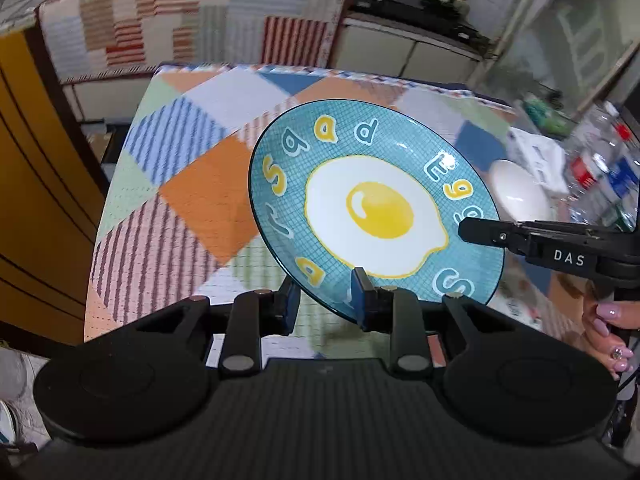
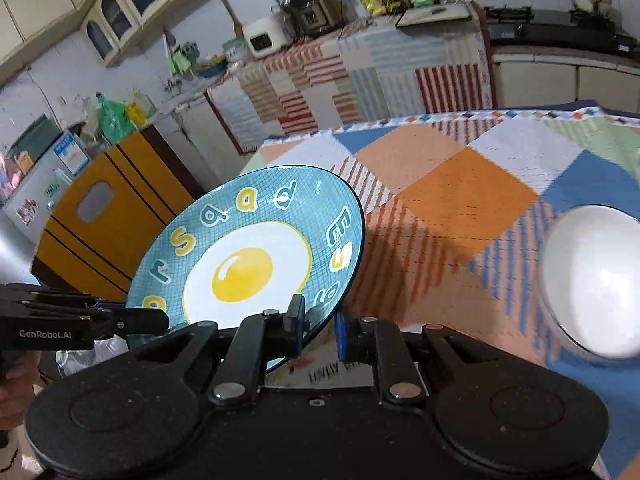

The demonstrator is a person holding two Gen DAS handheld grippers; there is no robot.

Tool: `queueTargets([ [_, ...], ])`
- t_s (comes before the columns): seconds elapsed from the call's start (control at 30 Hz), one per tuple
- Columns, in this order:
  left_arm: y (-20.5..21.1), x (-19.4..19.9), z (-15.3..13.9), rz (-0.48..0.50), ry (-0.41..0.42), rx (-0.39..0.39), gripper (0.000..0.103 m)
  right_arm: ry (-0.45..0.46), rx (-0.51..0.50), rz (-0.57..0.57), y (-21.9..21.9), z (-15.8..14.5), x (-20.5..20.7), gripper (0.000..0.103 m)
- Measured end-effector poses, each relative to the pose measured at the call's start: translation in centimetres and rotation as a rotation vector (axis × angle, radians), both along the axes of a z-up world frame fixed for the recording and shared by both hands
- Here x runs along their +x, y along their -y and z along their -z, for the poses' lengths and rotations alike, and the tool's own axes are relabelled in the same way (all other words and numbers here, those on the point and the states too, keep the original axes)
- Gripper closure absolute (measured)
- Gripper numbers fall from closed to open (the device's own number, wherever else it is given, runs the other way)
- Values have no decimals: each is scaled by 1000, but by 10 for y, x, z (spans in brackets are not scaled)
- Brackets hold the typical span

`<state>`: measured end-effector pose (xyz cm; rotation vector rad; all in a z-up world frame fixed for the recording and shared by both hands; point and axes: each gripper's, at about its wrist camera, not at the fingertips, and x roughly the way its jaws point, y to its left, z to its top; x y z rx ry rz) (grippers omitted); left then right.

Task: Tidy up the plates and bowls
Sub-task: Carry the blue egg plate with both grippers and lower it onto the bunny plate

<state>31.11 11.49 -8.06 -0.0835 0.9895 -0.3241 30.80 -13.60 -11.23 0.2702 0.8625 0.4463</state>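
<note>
A blue plate [image 1: 376, 204] with a fried-egg picture and letters round its rim is held tilted above the patchwork table. My left gripper [image 1: 326, 300] is shut on its near rim. My right gripper [image 2: 318, 326] is shut on the opposite rim of the same plate [image 2: 248, 252]; it shows from the side in the left wrist view [image 1: 468, 230], as the left gripper does in the right wrist view [image 2: 160, 320]. A white bowl [image 2: 596, 280] stands on the table to the right; it also shows in the left wrist view [image 1: 520, 192].
The table [image 1: 192, 184] carries a checked patchwork cloth. Bottles and boxes [image 1: 592, 160] crowd its right end. A yellow cabinet [image 2: 112, 208] stands left of the table. A cloth-covered counter [image 2: 360, 76] with appliances runs behind.
</note>
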Motion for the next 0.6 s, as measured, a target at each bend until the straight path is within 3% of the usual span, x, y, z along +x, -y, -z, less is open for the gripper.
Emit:
queueTargets([
  [0.27,45,-32,-21,86,31,-6,78,53,29,86,49,-26,-57,83],
  [0.4,63,-41,-15,115,-7,-28,78,56,29,125,67,-26,-81,83],
  [0.6,93,-51,0,162,-44,12,77,16,18,169,88,-13,-106,82],
])
